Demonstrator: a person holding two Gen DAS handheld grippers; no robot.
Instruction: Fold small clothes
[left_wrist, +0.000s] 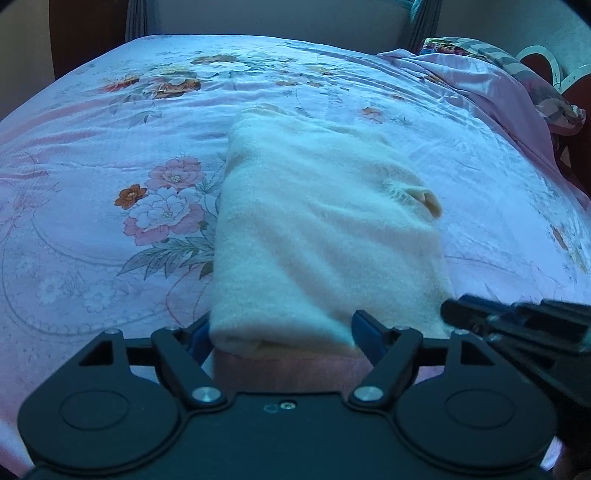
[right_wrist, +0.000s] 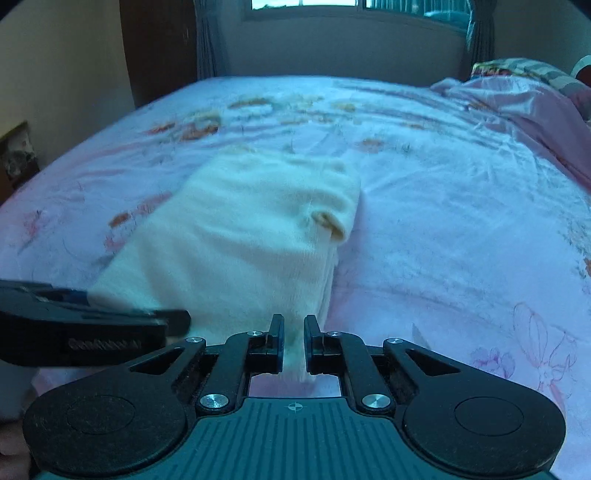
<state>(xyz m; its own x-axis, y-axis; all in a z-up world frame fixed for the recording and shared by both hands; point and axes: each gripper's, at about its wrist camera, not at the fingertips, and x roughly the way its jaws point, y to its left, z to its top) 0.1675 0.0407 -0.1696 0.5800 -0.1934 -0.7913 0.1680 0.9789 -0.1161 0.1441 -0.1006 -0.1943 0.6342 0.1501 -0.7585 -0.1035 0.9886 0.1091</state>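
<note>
Since the cream garment (left_wrist: 325, 236) already lies as a long folded strip on the floral bed (left_wrist: 92, 258), with its near end at the edge closest to the person, the step in hand looks like taking that near end to fold the strip over toward its far end. The right gripper (right_wrist: 294, 341) has its fingers clenched on a pinch of the near right corner, cloth showing between the pads. The left gripper (left_wrist: 280, 332) is released: its blue-padded fingers (left_wrist: 364, 332) stand wide on either side of the near hem, the cloth between them but not pressed. To do this well, the left should close on the near left corner through as many layers as the right has caught, so the hem lifts as one straight line. Both hands should then rise only enough to clear the layers below and carry the hem forward together, keeping it taut between them, and lay it square on the far end. A small tab (left_wrist: 428, 201) sticks up on the right edge; it would be best tucked under the fold. The fuzzy cloth may cling, so release slowly.
</note>
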